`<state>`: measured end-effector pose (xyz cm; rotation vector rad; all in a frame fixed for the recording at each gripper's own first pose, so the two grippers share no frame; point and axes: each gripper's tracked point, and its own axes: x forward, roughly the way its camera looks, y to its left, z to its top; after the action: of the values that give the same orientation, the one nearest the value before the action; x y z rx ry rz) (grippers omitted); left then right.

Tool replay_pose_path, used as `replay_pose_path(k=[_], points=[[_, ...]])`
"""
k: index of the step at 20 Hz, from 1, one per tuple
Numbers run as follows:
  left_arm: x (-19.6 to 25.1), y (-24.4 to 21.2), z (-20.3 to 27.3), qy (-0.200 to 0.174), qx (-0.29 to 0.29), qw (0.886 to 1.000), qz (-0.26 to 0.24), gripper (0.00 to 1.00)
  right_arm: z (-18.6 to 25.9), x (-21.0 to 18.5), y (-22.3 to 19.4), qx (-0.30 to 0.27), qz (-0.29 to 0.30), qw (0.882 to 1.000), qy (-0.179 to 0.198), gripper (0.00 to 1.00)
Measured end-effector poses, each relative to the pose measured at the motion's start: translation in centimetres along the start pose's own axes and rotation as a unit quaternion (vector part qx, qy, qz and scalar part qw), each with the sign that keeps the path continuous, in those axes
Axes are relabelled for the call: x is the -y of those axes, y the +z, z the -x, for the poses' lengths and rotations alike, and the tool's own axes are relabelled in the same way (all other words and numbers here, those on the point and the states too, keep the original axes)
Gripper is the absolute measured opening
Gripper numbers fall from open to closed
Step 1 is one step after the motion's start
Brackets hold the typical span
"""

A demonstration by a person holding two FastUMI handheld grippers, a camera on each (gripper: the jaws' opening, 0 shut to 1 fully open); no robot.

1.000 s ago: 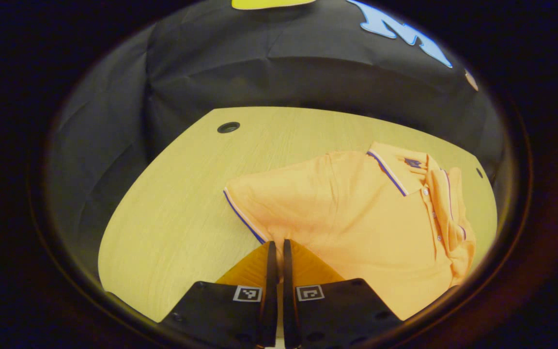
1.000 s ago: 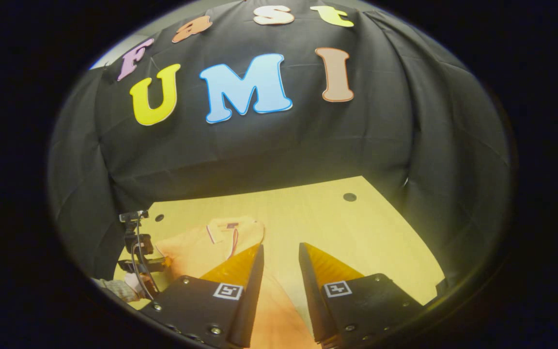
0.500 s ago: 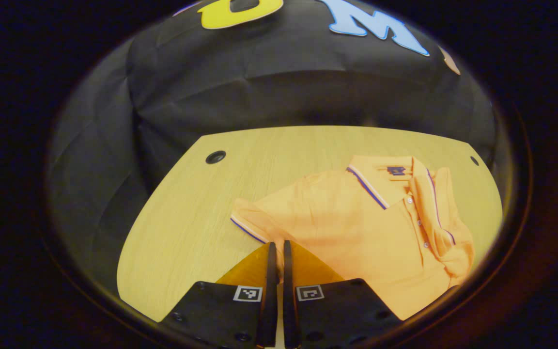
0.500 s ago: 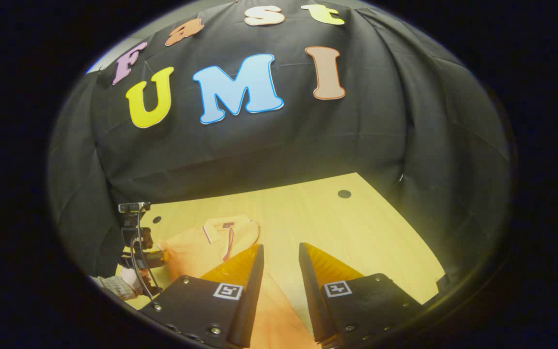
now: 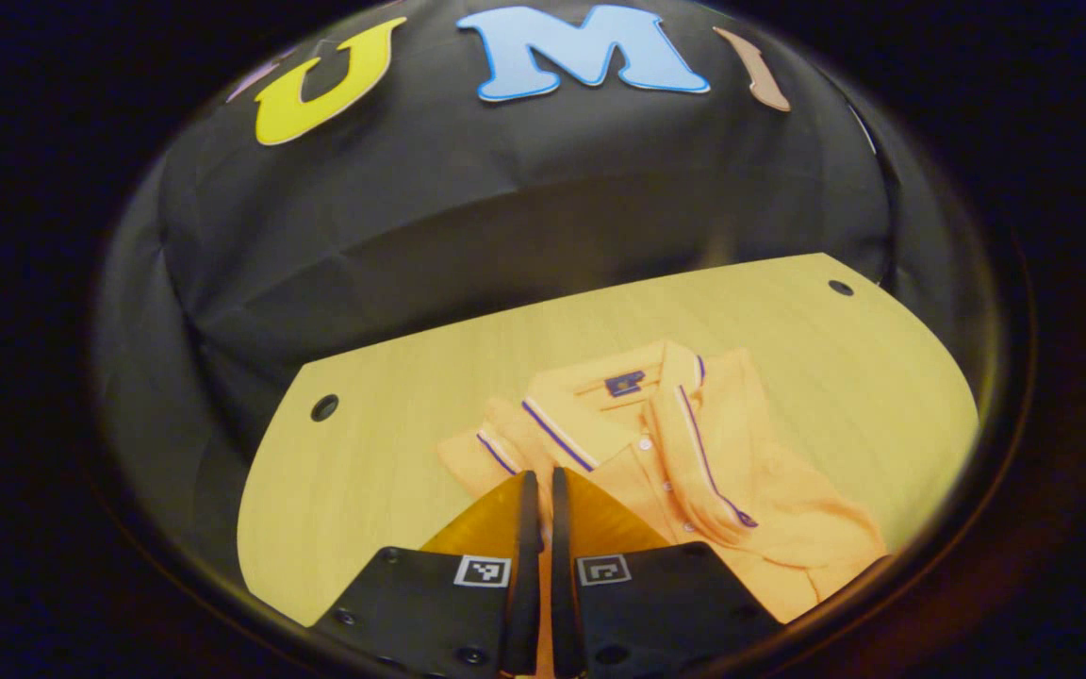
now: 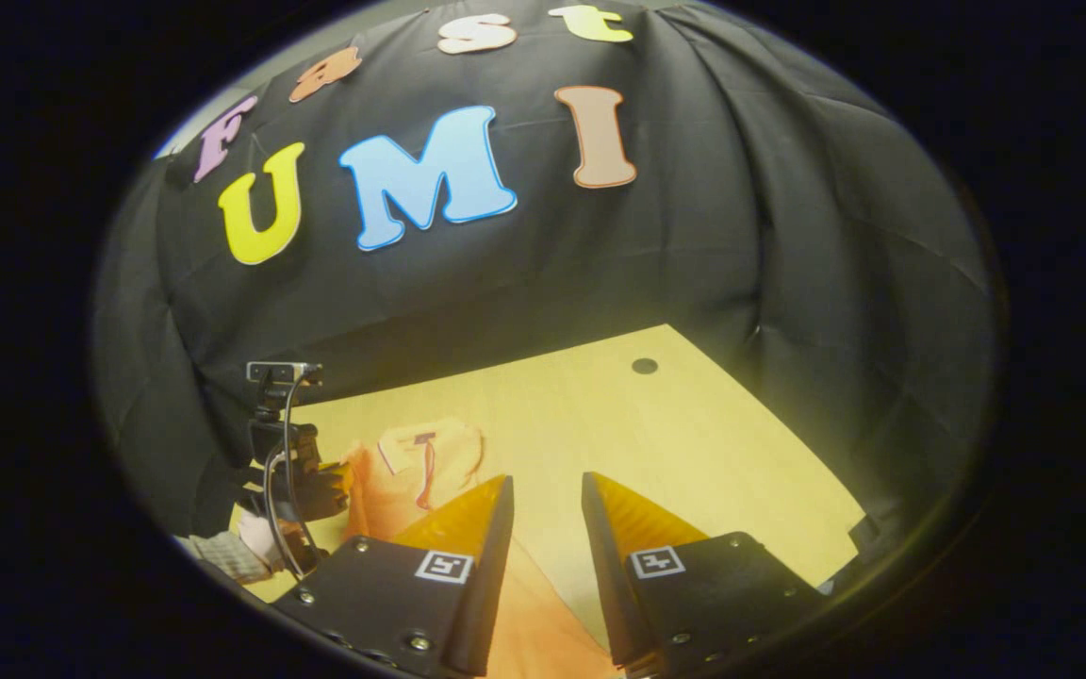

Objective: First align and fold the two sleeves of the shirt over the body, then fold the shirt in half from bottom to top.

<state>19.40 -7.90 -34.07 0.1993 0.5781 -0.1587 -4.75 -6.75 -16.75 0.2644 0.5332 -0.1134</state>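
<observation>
Your left gripper (image 5: 537,490), at six o'clock in the left gripper view, has its jaws pinched together on the orange polo shirt (image 5: 694,471), apparently its left sleeve (image 5: 496,453), carried in toward the collar (image 5: 618,387) at twelve o'clock. Lay the striped cuff flat over the body, square with the side edge, before you let go. In the right gripper view your right gripper (image 6: 546,500) hovers with jaws apart, empty, above orange cloth. The shirt lies on the wooden table (image 5: 835,358).
</observation>
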Motion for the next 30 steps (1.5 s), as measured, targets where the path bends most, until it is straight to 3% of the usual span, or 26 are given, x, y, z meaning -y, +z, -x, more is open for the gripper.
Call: replay_pose_path(k=[7,11,13,15,16,17,18,19,20,22,25,26,30], points=[[6.3,-1.5,-0.9,-0.045,-0.02,0.997,-0.064,0.12,0.6,3.2,-0.4,-0.003,-0.028,0.999,-0.032,0.46],[7.6,-2.3,-1.4,-0.062,-0.033,0.996,-0.055,0.12,0.5,3.9,-0.8,-0.007,-0.039,0.998,-0.039,0.46],[8.1,-2.5,-1.2,-0.077,-0.036,0.996,-0.036,0.31,0.3,4.0,-1.0,-0.01,-0.04,0.998,-0.039,0.46],[7.6,-2.4,-1.0,-0.077,-0.033,0.996,-0.03,0.41,0.2,3.9,-1.2,-0.013,-0.039,0.998,-0.037,0.46],[7.6,-2.4,-0.7,-0.078,-0.032,0.996,-0.027,0.56,0.1,3.9,-1.3,-0.015,-0.038,0.999,-0.035,0.46],[7.4,-2.3,-0.5,-0.078,-0.031,0.996,-0.024,0.6,0.1,3.8,-1.4,-0.017,-0.036,0.999,-0.032,0.46],[7.0,-2.3,-0.3,-0.078,-0.029,0.996,-0.02,0.54,-0.2,3.5,-1.3,-0.018,-0.034,0.999,-0.029,0.46],[6.7,-2.2,0.1,-0.077,-0.027,0.997,-0.016,0.6,-0.4,3.2,-1.3,-0.019,-0.031,0.999,-0.025,0.46],[6.5,-2.1,0.8,-0.079,-0.024,0.997,-0.009,0.53,-0.7,2.9,-1.3,-0.021,-0.029,0.999,-0.022,0.46],[6.3,-2.0,2.1,-0.094,-0.022,0.995,0.005,0.64,-1.0,2.2,-1.6,-0.025,-0.023,0.999,-0.013,0.46],[5.2,-2.2,4.4,-0.106,-0.017,0.994,0.022,0.7,-1.4,1.2,-2.6,-0.039,-0.01,0.999,0.002,0.46],[4.5,-2.1,5.3,-0.101,-0.013,0.994,0.026,0.8,-1.7,0.9,-3.0,-0.044,-0.005,0.999,0.008,0.46],[1.7,-2.6,8.8,-0.085,-0.008,0.995,0.043,0.94,-1.9,-0.5,-4.6,-0.07,0.012,0.997,0.031,0.46]])
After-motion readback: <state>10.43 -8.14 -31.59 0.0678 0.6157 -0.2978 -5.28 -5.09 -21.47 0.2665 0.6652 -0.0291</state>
